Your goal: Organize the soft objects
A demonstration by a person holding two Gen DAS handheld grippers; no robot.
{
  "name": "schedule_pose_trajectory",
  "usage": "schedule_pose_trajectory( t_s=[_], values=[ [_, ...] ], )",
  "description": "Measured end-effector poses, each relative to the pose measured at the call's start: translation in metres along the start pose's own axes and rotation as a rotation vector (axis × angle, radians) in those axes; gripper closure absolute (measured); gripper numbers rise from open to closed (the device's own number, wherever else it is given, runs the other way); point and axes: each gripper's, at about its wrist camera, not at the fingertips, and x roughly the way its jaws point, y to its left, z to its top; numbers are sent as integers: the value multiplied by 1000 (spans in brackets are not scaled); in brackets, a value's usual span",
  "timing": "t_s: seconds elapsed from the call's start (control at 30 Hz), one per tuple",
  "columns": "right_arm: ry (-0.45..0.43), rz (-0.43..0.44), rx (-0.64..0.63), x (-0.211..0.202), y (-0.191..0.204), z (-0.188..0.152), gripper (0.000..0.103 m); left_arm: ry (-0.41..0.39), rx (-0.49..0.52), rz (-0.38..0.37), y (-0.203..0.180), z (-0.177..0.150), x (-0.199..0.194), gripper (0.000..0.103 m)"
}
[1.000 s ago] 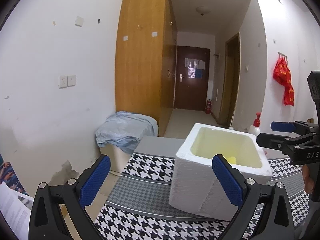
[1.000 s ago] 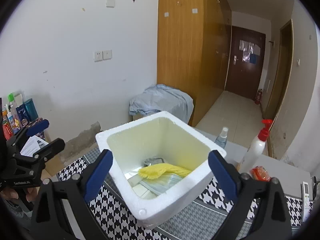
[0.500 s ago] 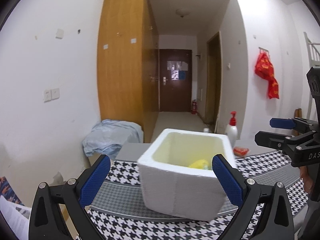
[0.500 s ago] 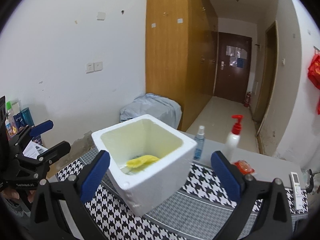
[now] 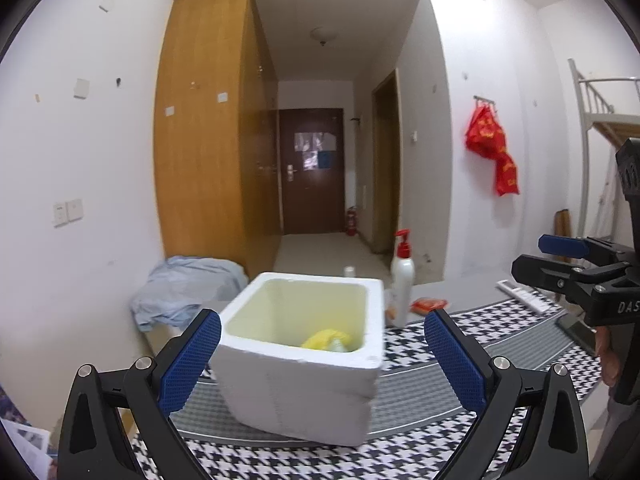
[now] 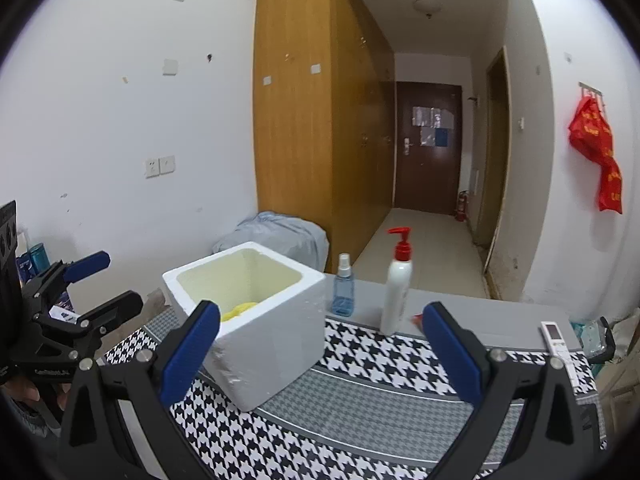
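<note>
A: We see the white square foam box (image 5: 298, 380) standing upright on the black-and-white houndstooth cloth (image 6: 360, 412) that covers the table. Where is the soft thing?

B: The crumpled yellow soft cloth (image 5: 326, 338) lies inside the box, low against its near wall; from the right wrist view we catch only a yellow edge (image 6: 236, 312) over the rim. Something pale sits just beside it in the box, but we cannot tell what it is.

A: And our tools?

B: The left gripper (image 5: 322, 364) has its blue-padded fingers (image 5: 192, 364) spread wide, with the box framed between them and nothing held. The right gripper (image 6: 320, 354) is spread just as wide and empty; it hangs over the cloth, the box to its left side.

A: What stands behind the box?

B: A tall white pump bottle with a red top (image 6: 397, 286) and a small clear blue spray bottle (image 6: 343, 286), both upright on the bare grey table edge, near the box but apart from it. A flat red packet (image 5: 430, 305) lies just beside the pump bottle. A white remote control (image 6: 558, 344) lies at the far right of the table.
</note>
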Motion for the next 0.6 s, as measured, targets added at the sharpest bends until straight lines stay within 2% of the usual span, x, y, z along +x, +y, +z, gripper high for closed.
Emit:
schedule_pose_trajectory(
  t_s=[0.4, 0.6],
  values=[
    [-54, -41, 23, -27, -4, -13, 1, -58, -11, 12, -14, -3, -20, 1],
    [-84, -33, 18, -37, 0, -24, 1, -86, -13, 19, -20, -12, -33, 1]
  ],
)
